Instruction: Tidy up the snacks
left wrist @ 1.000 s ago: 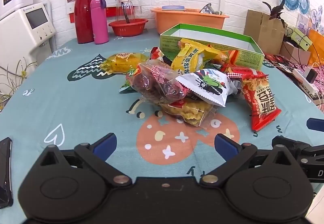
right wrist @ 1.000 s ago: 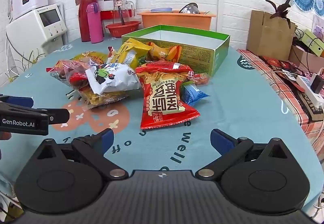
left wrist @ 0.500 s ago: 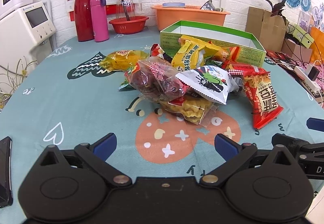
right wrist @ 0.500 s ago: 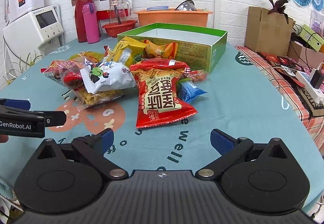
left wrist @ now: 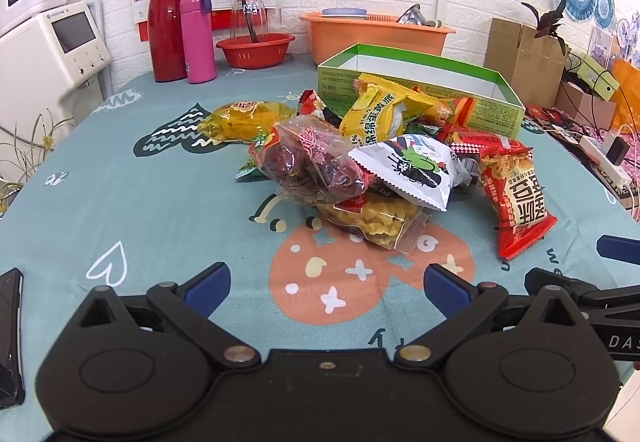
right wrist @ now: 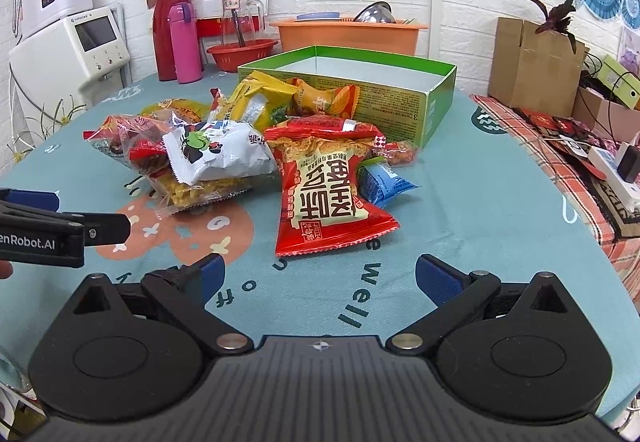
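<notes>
Here the left gripper (left wrist: 326, 288) hangs low over the teal tablecloth (left wrist: 120, 194), its 2 blue-tipped fingers (left wrist: 208, 284) spread wide with nothing between them, and a dark phone (left wrist: 9, 330) lies at the cloth's left edge. The right gripper (right wrist: 316, 274) is also spread wide and empty, above the printed letters on the cloth. Just ahead of it lies a red snack bag (right wrist: 324, 194) with big Chinese characters, flat on the cloth, with a small blue packet (right wrist: 382, 182) touching its right side. To the left is the heap of snacks: a clear bag of yellow twists (left wrist: 376, 222) at the bottom, a white packet with a green beetle picture (left wrist: 416, 170) resting on top of it, and a clear bag of dark red fruits (left wrist: 312, 166) beside that. Behind them a yellow cake packet (left wrist: 376, 114) leans on the green cardboard box (left wrist: 500, 98), which stands open and seems empty inside. Further back, near the white brick wall, stand a red thermos jug (left wrist: 166, 22), a pink bottle (left wrist: 196, 36), a red basin (left wrist: 256, 50) and an orange tub (left wrist: 372, 36).
</notes>
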A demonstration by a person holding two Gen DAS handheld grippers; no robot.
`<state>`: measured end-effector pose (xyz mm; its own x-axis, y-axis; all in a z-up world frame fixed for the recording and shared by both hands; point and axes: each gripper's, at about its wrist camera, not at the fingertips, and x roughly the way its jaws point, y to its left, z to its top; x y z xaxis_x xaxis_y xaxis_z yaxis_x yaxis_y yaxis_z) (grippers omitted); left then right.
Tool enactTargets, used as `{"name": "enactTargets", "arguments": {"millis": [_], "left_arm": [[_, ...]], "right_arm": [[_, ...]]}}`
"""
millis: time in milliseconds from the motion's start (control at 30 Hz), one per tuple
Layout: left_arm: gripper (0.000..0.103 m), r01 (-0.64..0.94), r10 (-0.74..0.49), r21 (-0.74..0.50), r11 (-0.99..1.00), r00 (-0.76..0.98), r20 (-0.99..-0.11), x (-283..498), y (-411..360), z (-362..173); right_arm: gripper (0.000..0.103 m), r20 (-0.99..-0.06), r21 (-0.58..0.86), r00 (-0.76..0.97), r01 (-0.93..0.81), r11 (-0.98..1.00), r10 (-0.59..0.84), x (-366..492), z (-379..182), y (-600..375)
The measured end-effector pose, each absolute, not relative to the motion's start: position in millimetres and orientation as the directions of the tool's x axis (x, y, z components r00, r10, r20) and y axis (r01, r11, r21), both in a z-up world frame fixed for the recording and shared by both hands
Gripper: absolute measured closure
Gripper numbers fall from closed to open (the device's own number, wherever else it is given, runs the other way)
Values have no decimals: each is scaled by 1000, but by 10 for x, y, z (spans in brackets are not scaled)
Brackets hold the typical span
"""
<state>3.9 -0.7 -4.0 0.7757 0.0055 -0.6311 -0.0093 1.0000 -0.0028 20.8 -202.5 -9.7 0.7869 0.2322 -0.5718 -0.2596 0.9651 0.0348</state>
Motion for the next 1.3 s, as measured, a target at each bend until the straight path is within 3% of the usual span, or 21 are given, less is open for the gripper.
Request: {"name": "enactTargets", "arguments": {"millis": [767,933,1100,1200,1300], "left_arm": [[0,-6,-12,-26,1000,769,-639,136,-19,-40],[0,76,-123,-103,992,784,-609,143,-66,75],[0,236,-337,-244,941,724,-601,331,-295,146],[26,301,-448,-334,893,650,-613,560,-455,90],[30,310,-498,-392,866,599,-627,785,-592,17]], "right_arm": [[0,-563,38,788,-278,960,250,294,-157,-2050],[0,-487,135,787,-362,922,380,361,-157,-2190],[0,-520,109,730,-458,882,443,507,-175,-2264],[0,-530,40,747,-450,892,401,587,-197,-2283],[0,-538,39,740,-457,889,404,685,-215,-2337]]}}
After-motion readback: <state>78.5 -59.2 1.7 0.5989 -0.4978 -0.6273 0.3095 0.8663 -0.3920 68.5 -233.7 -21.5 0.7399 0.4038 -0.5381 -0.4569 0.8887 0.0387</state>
